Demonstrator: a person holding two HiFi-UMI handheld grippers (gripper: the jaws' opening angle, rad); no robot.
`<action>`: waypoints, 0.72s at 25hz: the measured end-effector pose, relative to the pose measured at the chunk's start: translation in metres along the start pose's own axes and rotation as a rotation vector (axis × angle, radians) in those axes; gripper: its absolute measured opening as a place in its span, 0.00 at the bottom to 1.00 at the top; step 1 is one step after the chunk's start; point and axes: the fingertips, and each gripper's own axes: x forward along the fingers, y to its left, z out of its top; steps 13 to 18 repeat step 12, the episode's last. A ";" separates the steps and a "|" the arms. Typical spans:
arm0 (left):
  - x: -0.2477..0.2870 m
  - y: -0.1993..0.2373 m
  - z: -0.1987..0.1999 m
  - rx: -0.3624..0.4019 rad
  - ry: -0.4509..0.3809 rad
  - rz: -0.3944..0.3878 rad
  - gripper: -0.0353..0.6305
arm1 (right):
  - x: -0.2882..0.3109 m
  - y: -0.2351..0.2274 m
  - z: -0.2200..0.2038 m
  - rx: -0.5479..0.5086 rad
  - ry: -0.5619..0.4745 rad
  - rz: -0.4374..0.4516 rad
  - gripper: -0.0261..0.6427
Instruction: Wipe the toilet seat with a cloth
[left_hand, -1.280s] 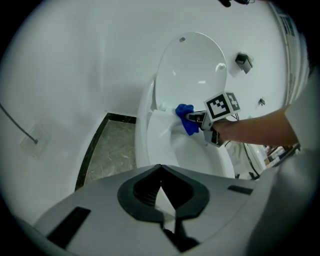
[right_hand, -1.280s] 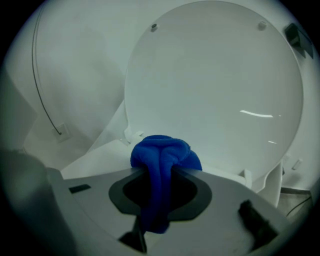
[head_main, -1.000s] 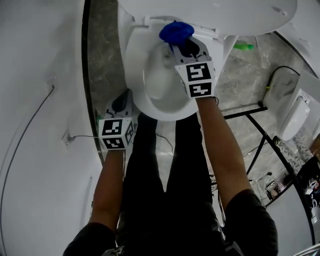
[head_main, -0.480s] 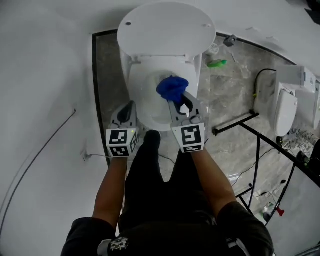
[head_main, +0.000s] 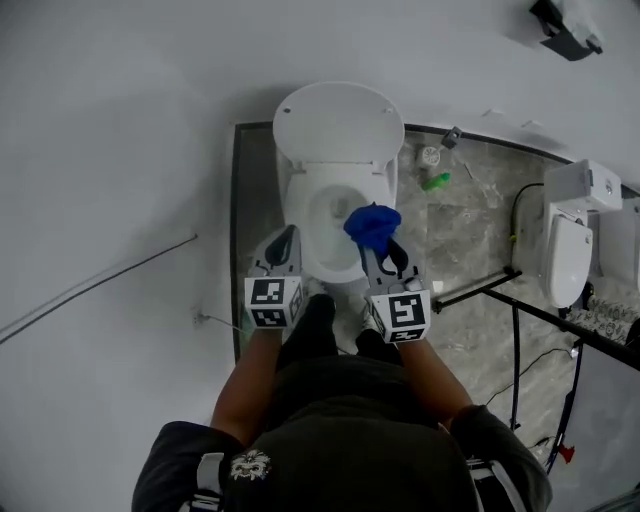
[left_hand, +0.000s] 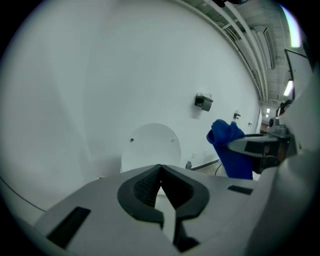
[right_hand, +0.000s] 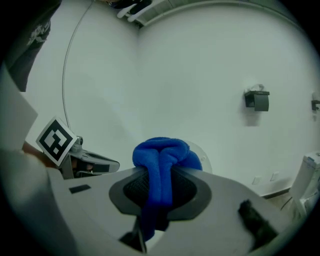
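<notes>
A white toilet (head_main: 312, 262) stands below me with its lid (head_main: 338, 122) raised against the wall. My right gripper (head_main: 381, 247) is shut on a bunched blue cloth (head_main: 372, 224), held high above the bowl's right side; the cloth (right_hand: 161, 167) bulges out past the jaws in the right gripper view. My left gripper (head_main: 284, 243) hangs above the toilet's left side, shut with nothing between its pads (left_hand: 150, 186). From the left gripper view the cloth (left_hand: 229, 149) shows at the right, with the lid (left_hand: 150, 147) beyond.
A second white toilet (head_main: 567, 237) stands at the right on the grey marble floor (head_main: 470, 240). A green object (head_main: 435, 181) and a small fitting (head_main: 429, 156) lie by the wall. A black bar frame (head_main: 520, 300) crosses the right. A dark holder (head_main: 563, 26) hangs on the wall.
Both grippers have risen well away from the bowl, the right one carrying the cloth up with it. The toilet looks smaller and farther below than before.
</notes>
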 end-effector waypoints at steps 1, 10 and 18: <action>-0.008 -0.008 0.004 -0.001 -0.013 0.003 0.07 | -0.010 -0.001 0.004 -0.006 -0.014 -0.001 0.16; -0.074 -0.049 0.000 -0.015 -0.104 0.062 0.07 | -0.077 0.032 0.038 -0.088 -0.142 0.084 0.16; -0.091 -0.052 -0.006 -0.021 -0.121 0.075 0.07 | -0.088 0.044 0.038 -0.114 -0.146 0.099 0.16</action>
